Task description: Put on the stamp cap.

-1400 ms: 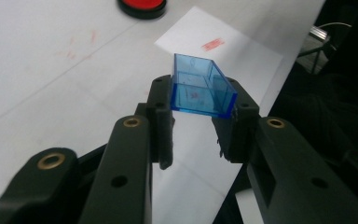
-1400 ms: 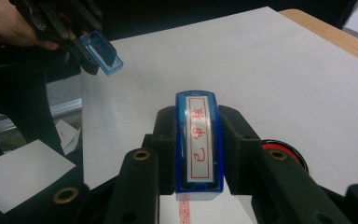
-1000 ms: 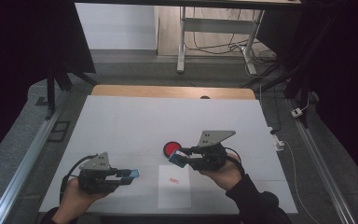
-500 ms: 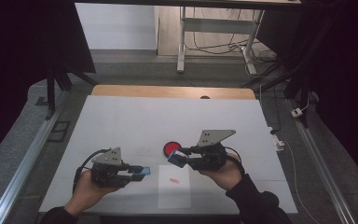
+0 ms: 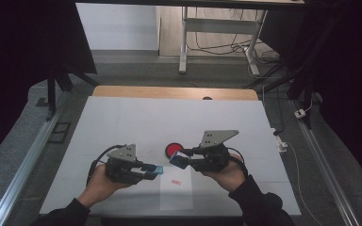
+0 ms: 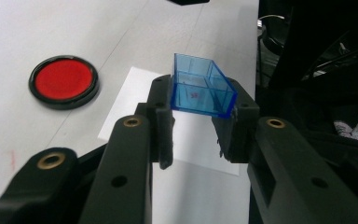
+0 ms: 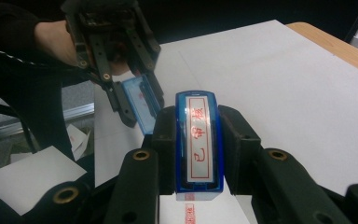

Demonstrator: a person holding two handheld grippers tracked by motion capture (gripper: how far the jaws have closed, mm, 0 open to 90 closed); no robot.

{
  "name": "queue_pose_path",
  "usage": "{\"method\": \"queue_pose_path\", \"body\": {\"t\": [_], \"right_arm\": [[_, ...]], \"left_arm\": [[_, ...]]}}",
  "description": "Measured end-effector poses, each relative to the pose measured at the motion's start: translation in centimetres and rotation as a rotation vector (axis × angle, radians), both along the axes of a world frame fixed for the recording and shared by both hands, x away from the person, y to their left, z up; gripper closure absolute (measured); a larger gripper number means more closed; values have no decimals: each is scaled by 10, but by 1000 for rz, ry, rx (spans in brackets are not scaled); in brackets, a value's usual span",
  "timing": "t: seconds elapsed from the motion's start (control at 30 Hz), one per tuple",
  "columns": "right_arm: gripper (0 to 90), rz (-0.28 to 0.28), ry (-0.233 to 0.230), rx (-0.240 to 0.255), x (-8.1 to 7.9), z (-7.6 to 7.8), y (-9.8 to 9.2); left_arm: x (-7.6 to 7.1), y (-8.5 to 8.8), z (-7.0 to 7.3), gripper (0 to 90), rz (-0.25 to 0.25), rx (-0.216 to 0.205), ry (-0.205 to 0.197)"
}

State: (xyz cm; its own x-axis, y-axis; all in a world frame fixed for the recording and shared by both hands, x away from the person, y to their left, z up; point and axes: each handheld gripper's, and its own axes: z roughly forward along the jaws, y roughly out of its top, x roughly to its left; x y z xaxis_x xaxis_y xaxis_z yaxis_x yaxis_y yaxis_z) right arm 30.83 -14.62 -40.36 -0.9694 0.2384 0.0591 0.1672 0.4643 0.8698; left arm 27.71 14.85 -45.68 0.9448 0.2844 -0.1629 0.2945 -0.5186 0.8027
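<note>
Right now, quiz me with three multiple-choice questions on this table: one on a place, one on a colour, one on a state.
1. Where does the red ink pad lie?
A. on the paper sheet
B. on the bare table beyond the sheet
C. in a claw

2. What colour is the stamp cap?
A. clear blue
B. green
C. yellow

3. How is the stamp kept?
A. lying loose
B. standing on the pad
C. clamped in the right claw

Answers: 1 B, it sits off the paper sheet; 2 A, see-through blue in the left claw; 3 C, jaws press its sides.
</note>
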Motion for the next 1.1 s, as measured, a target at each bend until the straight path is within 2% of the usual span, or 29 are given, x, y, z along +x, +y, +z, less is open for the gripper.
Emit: {"method": "queue_pose_path", "body": {"t": [0.43,0.73,1.1], "right_arm": [[697,12,1,32,2,3,-4],[697,26,-5,42,1,4,-4],[698,93,-10,61,2,1,1]], "left_arm": [[17,-19,1,687,-87,-45,32],[26,-28,0,687,-110,-57,52],[26,-32,0,688,-134,-68,36]]}}
